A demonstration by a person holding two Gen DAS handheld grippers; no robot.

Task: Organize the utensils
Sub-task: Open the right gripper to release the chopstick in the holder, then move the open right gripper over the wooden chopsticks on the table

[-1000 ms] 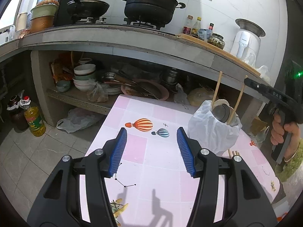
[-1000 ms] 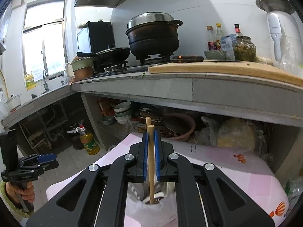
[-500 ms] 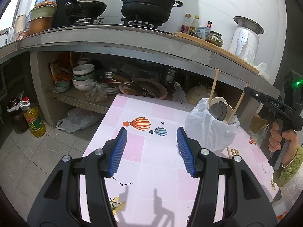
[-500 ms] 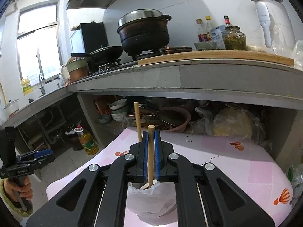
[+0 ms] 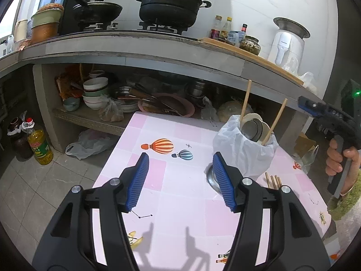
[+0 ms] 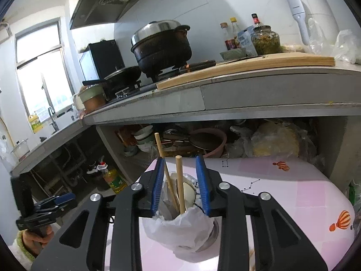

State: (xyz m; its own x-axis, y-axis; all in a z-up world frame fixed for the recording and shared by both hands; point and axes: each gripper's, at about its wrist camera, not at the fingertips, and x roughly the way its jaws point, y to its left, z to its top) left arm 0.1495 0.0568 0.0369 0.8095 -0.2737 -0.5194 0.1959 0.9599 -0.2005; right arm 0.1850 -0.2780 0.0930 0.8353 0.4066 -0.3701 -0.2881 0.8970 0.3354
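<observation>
The right gripper (image 6: 180, 186) stands directly over the utensil holder (image 6: 180, 230), a metal cup wrapped in a white plastic bag. Its jaws are opening; two chopsticks rise between the blue pads, and neither pad presses on either stick.

Risk 1: the nearer chopstick (image 6: 179, 180) stands almost upright and is free of the pads. If the gripper draws back on a slant, a pad is likely to catch the stick and tip it out or drag the holder.

Risk 2: the other chopstick (image 6: 163, 169) leans against or just beside the left pad; which, the view does not settle. A sideways move could lever it out of the holder.

Risk 3: the loose bag bulges around the rim and could snag a finger.

The left gripper (image 5: 180, 180) hovers over the pink tablecloth (image 5: 180, 192) with its jaws apart and opening further, nothing between them. The holder sits just beyond its right finger.

Several loose chopsticks (image 5: 273, 180) lie on the cloth beside the holder base, not yet stowed. They lie close to the bag, so a grasp there may nudge the holder.

Holder contents: both upright chopsticks, a white spoon-like piece and a metal item; finer identification is not possible.
</observation>
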